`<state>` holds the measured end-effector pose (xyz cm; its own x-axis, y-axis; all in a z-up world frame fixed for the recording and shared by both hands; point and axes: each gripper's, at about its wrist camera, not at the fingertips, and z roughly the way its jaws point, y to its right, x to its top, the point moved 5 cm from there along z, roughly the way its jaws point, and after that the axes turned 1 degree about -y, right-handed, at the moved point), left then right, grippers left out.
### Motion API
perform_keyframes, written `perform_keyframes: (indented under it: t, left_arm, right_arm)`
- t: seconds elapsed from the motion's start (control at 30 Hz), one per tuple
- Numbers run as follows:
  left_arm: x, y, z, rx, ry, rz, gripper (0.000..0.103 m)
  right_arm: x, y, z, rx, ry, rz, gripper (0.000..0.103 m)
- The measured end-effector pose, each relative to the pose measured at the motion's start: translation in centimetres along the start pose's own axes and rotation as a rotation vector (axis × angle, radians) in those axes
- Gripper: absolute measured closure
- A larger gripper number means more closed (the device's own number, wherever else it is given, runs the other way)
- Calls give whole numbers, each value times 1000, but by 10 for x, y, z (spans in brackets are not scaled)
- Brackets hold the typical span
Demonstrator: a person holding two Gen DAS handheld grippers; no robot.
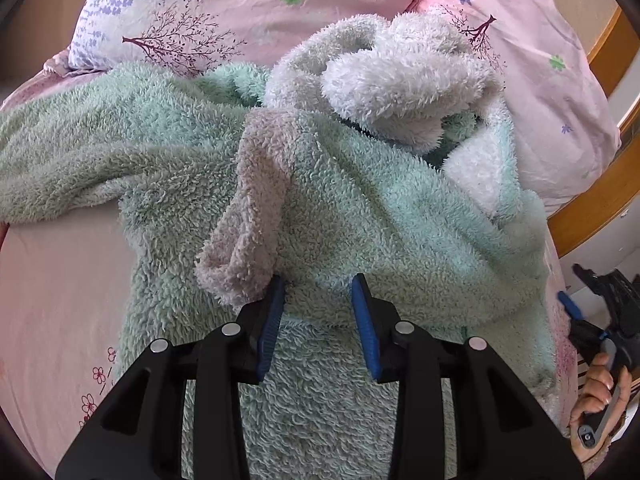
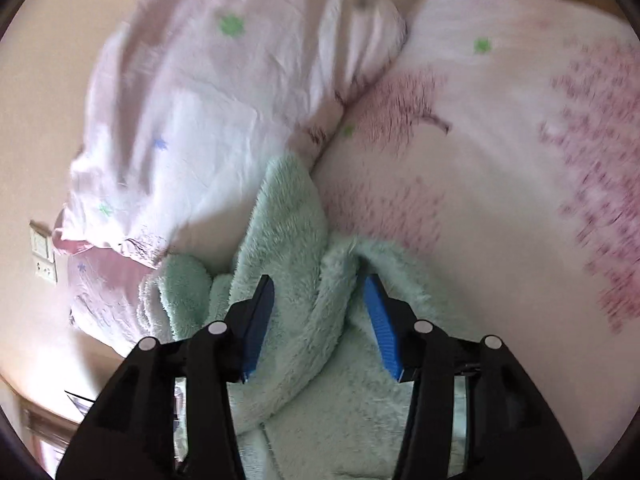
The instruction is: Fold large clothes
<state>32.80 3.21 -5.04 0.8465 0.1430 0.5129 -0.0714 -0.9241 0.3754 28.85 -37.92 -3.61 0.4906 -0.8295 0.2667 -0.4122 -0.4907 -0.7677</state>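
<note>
While heaped unfolded on bed (image 1: 48, 280) below pillows (image 1: 260, 4), green fleece robe (image 1: 360, 208) looked barely started; w/ left claw (image 1: 318, 300) and right claw (image 2: 320, 300) both parted around fleece, pinched nothing firmly yet. Nearly all folding left, apparently.

No text, label, brand or number is readable anywhere.

right tool (image 2: 318, 280) astride green fleece garment (image 2: 296, 320), pink bedding (image 2: 480, 180)
</note>
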Motion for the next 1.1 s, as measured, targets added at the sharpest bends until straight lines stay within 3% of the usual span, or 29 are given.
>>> perform_keyframes:
  t: [0.1,0.13,0.17,0.2,0.3,0.4,0.53,0.63,0.7,0.77,0.83,0.93,0.97,1.1]
  left_arm:
    - [-5,-14,-9,-12,-7,-10,65]
    - [-5,-13,-10,-14,-8,-8,64]
    - [-6,-16,-12,-15,-7,-5,63]
    - [-6,-15,-12,-14,-5,2,62]
    - [-9,-12,-14,-26,-6,5,61]
    - [-13,-4,-11,-56,-20,13,61]
    - [-19,2,-5,-13,-29,45,61]
    - [-21,0,-8,-40,-39,21,61]
    - [-24,-6,-17,-70,-44,3,61]
    - [-24,-16,-31,-95,-31,-11,61]
    - [-23,-32,-50,-89,7,-15,60]
    - [-19,-66,-74,-53,61,-36,56]
    - [-16,-78,-82,-40,75,-50,56]
    - [-21,-144,-113,51,130,-151,52]
  right_arm:
    - [1,9,27,-5,-72,65,55]
    - [-2,7,35,13,-89,74,61]
    - [-1,6,48,40,-115,74,68]
    - [-2,3,56,44,-120,69,95]
    - [5,17,32,32,53,112,96]
    - [-1,29,6,-4,151,124,96]
    - [-16,34,16,-146,116,78,92]
    - [-22,17,13,-219,91,-12,66]
    - [-30,-8,-3,-225,152,-121,58]
    - [-46,-45,-11,-197,180,-281,58]
    - [-71,-84,0,-117,103,-440,59]
    - [-132,-140,49,-29,-165,-690,72]
    - [-156,-155,69,-33,-244,-774,72]
    - [-225,-188,125,-59,-388,-951,73]
